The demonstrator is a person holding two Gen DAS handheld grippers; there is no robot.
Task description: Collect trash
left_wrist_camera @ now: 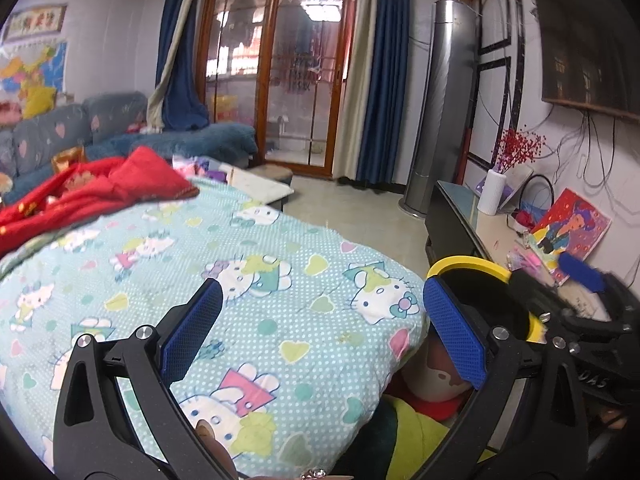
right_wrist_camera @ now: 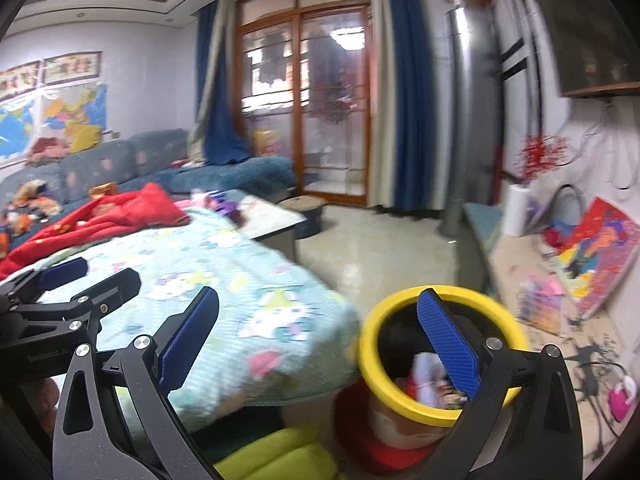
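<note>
A yellow-rimmed trash bin [right_wrist_camera: 400,396] stands on the floor beside the quilt-covered table. Crumpled paper and wrappers [right_wrist_camera: 426,376] lie inside it. My right gripper [right_wrist_camera: 320,344] is open and empty, its right finger over the bin's mouth. My left gripper [left_wrist_camera: 324,332] is open and empty above the cartoon-cat quilt [left_wrist_camera: 240,280]. The bin's rim [left_wrist_camera: 468,266] shows behind its right finger in the left wrist view. The right gripper shows there at the right edge [left_wrist_camera: 592,304]. The left gripper shows at the left edge of the right wrist view [right_wrist_camera: 60,292].
A red cloth [left_wrist_camera: 100,188] lies on the quilt's far end. A sofa [right_wrist_camera: 120,168] stands at the left. A low TV cabinet [right_wrist_camera: 520,264] with a white vase [left_wrist_camera: 491,192], papers and a colourful picture [left_wrist_camera: 572,228] runs along the right wall. A green cushion [right_wrist_camera: 276,456] lies below.
</note>
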